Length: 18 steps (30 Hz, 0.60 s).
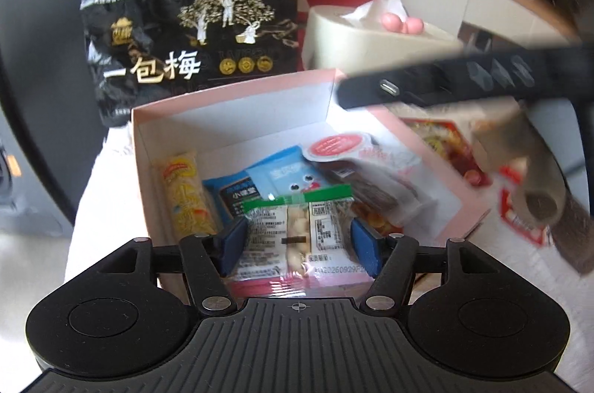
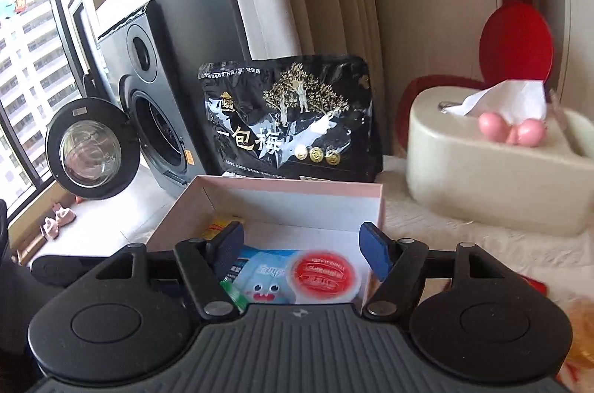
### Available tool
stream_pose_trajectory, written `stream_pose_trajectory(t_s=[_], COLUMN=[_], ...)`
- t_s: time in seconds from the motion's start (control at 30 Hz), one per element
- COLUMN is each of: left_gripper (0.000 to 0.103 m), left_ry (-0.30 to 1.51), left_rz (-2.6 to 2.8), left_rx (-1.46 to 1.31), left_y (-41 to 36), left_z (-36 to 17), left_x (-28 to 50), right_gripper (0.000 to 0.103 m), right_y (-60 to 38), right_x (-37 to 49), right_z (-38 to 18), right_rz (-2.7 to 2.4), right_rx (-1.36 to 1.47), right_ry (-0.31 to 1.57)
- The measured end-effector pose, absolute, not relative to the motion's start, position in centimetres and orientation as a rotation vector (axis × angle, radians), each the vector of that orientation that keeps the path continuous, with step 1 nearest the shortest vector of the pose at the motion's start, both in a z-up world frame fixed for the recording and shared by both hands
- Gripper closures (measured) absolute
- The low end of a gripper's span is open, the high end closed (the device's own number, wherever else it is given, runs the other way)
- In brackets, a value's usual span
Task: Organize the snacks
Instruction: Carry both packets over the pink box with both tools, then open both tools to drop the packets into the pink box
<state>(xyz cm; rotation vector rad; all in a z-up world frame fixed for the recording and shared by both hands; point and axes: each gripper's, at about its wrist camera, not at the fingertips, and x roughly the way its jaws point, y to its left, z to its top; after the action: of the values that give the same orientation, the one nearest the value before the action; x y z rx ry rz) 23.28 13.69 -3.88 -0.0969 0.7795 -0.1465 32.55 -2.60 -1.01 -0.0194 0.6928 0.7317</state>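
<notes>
A pink box with a white inside sits on a white cloth and holds several snacks: a yellow packet, a light blue packet and a packet with a red round label. My left gripper is shut on a clear nut packet with a green top, held over the box's near edge. My right gripper is open and empty above the same box, over the light blue packet. It shows blurred in the left wrist view.
A big black plum bag leans behind the box. A cream tissue box with a pink ornament stands to the right, a red round thing behind it. More snack packets lie right of the box. A washing machine stands at left.
</notes>
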Motion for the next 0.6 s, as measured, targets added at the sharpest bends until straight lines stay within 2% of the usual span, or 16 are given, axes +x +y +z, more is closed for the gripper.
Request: stream_pose_trajectory(t_s=[0.1, 0.33, 0.43, 0.6], left_gripper=[0.039, 0.039, 0.039, 0.039], left_ry=[0.673, 0.433, 0.416, 0.507], left_rz=[-0.087, 0.007, -0.086, -0.219], left_rx=[-0.211, -0.278, -0.279, -0.289], left_y=[14.7, 14.8, 13.0, 8.9], left_z=[-2.1, 1.7, 1.9, -0.2], left_x=[22.2, 18.4, 17.0, 15.5], right_gripper=[0.033, 0.031, 0.027, 0.026], right_y=[-4.5, -13.4, -17.6, -19.7], right_x=[31.8, 31.1, 32.2, 33.4], right_z=[0.0, 0.4, -0.5, -3.1], right_rz=[0.728, 0.548, 0.389, 0.364], right_rx=[-0.021, -0.021, 0.021, 0.099], right_ry=[0.664, 0.591, 0.605, 0.704])
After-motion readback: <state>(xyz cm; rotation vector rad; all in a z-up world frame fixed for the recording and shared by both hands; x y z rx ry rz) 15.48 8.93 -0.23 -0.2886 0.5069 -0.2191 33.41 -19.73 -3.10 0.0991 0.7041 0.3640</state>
